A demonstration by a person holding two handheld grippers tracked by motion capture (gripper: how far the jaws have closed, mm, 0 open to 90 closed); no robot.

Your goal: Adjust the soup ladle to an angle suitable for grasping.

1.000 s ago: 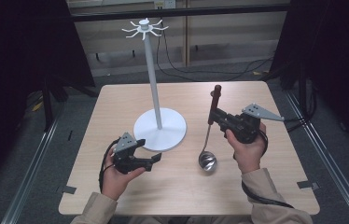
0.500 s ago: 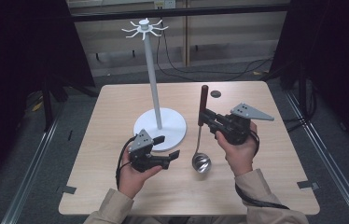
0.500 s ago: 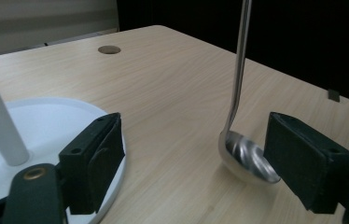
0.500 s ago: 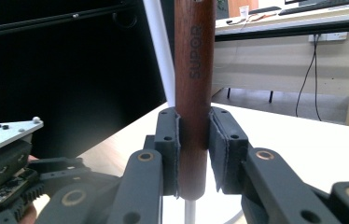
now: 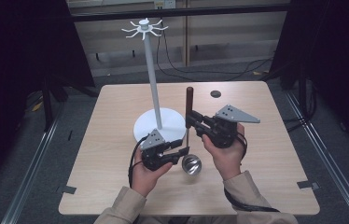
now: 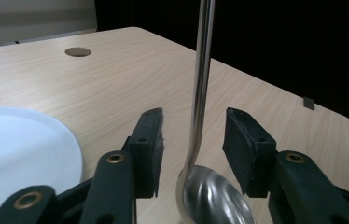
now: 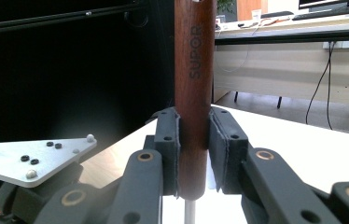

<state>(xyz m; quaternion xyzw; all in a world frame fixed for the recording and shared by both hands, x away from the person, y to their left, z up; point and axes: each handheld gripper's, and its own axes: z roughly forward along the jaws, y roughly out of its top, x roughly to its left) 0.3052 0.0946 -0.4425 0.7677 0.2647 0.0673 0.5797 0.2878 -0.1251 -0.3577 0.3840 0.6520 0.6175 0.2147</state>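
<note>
A ladle with a brown wooden handle (image 5: 189,99) and a steel bowl (image 5: 192,164) stands upright, its bowl at the table. My right gripper (image 5: 190,121) is shut on the lower end of the handle (image 7: 195,70), pads pressed on both sides (image 7: 195,156). My left gripper (image 5: 184,152) is open, low by the bowl. In the left gripper view its two pads flank the thin steel shaft (image 6: 200,88) just above the bowl (image 6: 214,198), with a gap on each side; the gripper (image 6: 193,140) touches nothing that I can see.
A white hook stand rises from a round base (image 5: 168,122) just behind my left gripper, with a ring of hooks on top (image 5: 144,29). Its base edge (image 6: 23,154) lies left of the left jaw. A small dark round hole (image 5: 215,94) marks the table's far side.
The right gripper carried the ladle leftward toward the table's middle. The left gripper moved right and forward until its open jaws came around the ladle's shaft.
</note>
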